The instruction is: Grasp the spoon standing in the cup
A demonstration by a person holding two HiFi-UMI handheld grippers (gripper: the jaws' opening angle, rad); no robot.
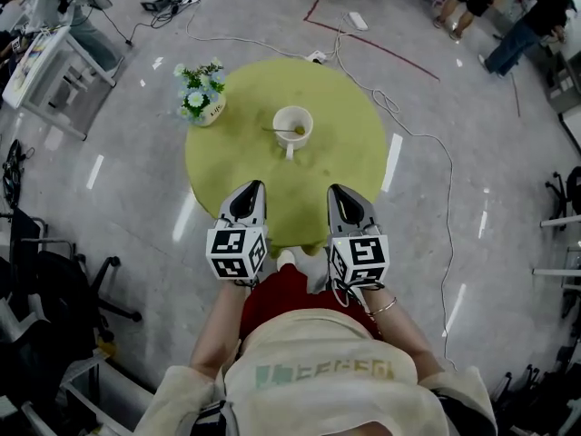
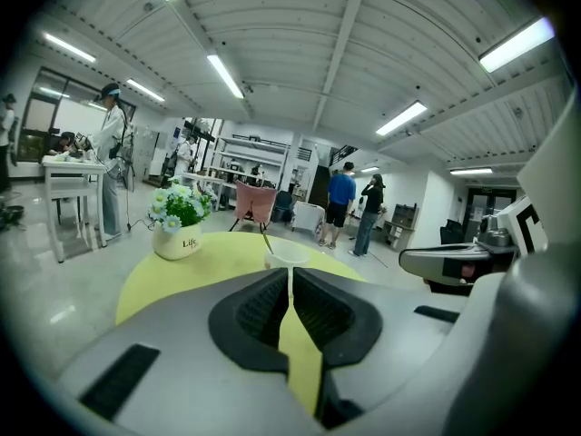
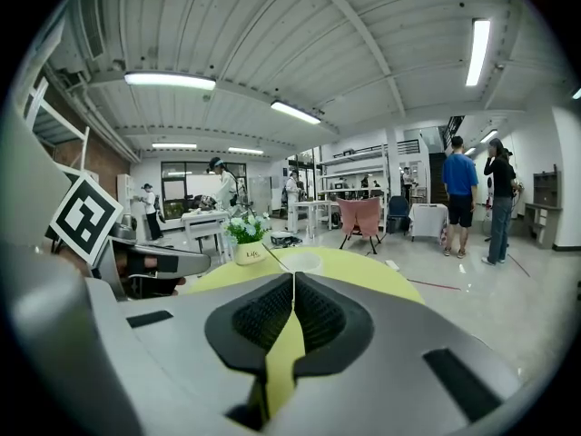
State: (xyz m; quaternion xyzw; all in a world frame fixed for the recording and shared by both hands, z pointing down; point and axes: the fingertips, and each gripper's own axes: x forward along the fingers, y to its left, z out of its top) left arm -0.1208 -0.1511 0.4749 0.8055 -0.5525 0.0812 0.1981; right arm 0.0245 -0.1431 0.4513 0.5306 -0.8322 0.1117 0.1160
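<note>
A white cup [image 1: 293,125] stands near the middle of the round yellow-green table [image 1: 354,166], with a thin spoon [image 1: 281,132] leaning in it toward the left. In the left gripper view the cup [image 2: 288,258] shows just beyond the jaws, the spoon [image 2: 265,239] sticking up from it. My left gripper [image 1: 251,190] and right gripper [image 1: 339,192] hover side by side over the table's near edge, both shut and holding nothing, well short of the cup. The right gripper view shows the cup [image 3: 300,262] ahead, slightly left.
A white pot of flowers [image 1: 201,94] sits on the table's left part. Cables [image 1: 413,134] run over the grey floor to the right. Desks and chairs stand at the left [image 1: 50,62]; people stand at the far right [image 1: 508,16].
</note>
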